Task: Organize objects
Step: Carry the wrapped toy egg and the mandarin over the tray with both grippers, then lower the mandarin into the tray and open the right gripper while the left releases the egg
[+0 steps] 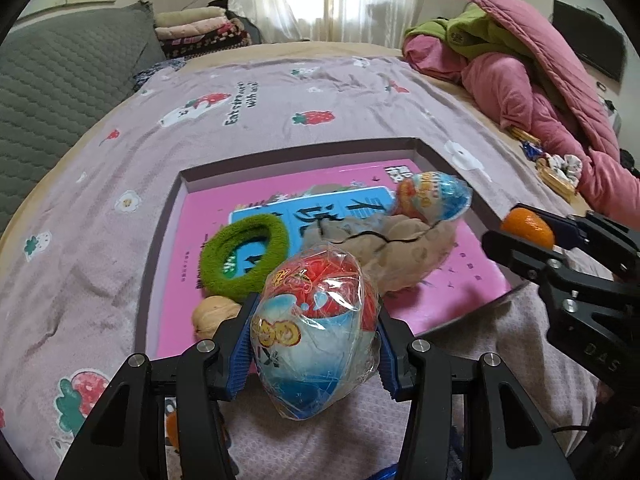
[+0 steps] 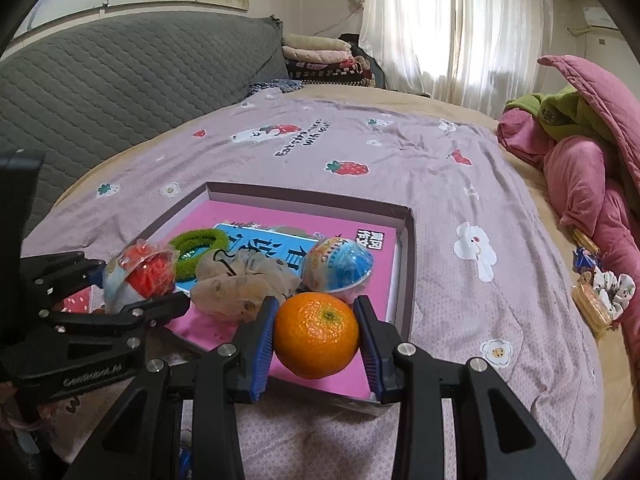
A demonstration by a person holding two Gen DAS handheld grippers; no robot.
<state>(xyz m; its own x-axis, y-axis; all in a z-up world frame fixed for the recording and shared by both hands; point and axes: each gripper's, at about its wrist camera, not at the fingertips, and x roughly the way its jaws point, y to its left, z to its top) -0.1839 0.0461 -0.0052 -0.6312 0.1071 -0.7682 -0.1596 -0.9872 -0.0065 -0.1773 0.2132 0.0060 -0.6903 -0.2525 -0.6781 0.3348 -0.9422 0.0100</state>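
The left hand-held gripper (image 1: pixel 316 344) is clamped on a plastic-wrapped toy egg (image 1: pixel 316 332), held over the near edge of the shallow box (image 1: pixel 304 150) on the bed (image 1: pixel 120 208). The right hand-held gripper (image 2: pixel 316 336) is clamped on an orange (image 2: pixel 316 334), likewise above the box's near rim. Just beyond both lie a second wrapped egg (image 2: pixel 340 264), a beige scrunchie (image 2: pixel 240 280) and a green hair ring (image 1: pixel 244 256). The slick wrapper could slip between the pads, and the round orange, released this close to the rim, might roll out.
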